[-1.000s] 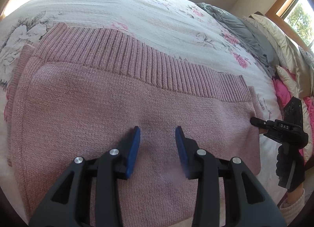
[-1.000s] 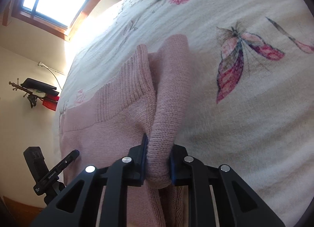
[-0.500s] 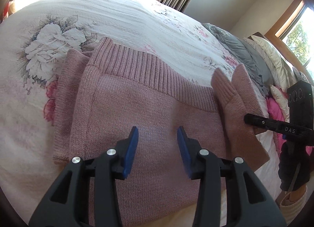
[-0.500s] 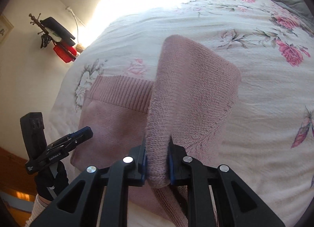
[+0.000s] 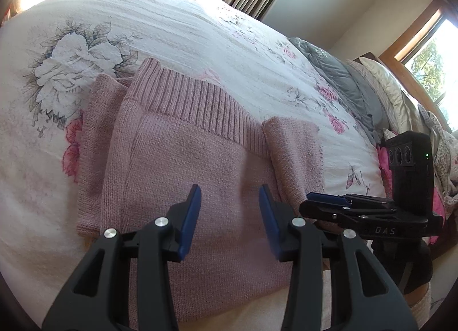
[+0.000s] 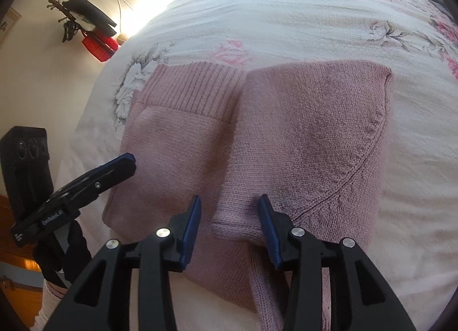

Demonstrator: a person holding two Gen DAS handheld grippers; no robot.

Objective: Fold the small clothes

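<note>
Both sets of jaws are standing apart, gripping nothing. Ahead of the left gripper (image 5: 229,210), a pink knit sweater (image 5: 183,159) is lying flat on a floral bedspread (image 5: 171,30), its ribbed hem farthest from the fingers. Between and just beyond the right gripper (image 6: 229,216) fingers, a folded-over sleeve panel (image 6: 309,136) is resting on the sweater's body, covering its right part.

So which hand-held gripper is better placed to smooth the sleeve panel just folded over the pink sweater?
Probably the right hand-held gripper: open, directly above the folded sleeve panel. The left hand-held gripper, also open, hovers over the pink sweater body, farther away.
</note>
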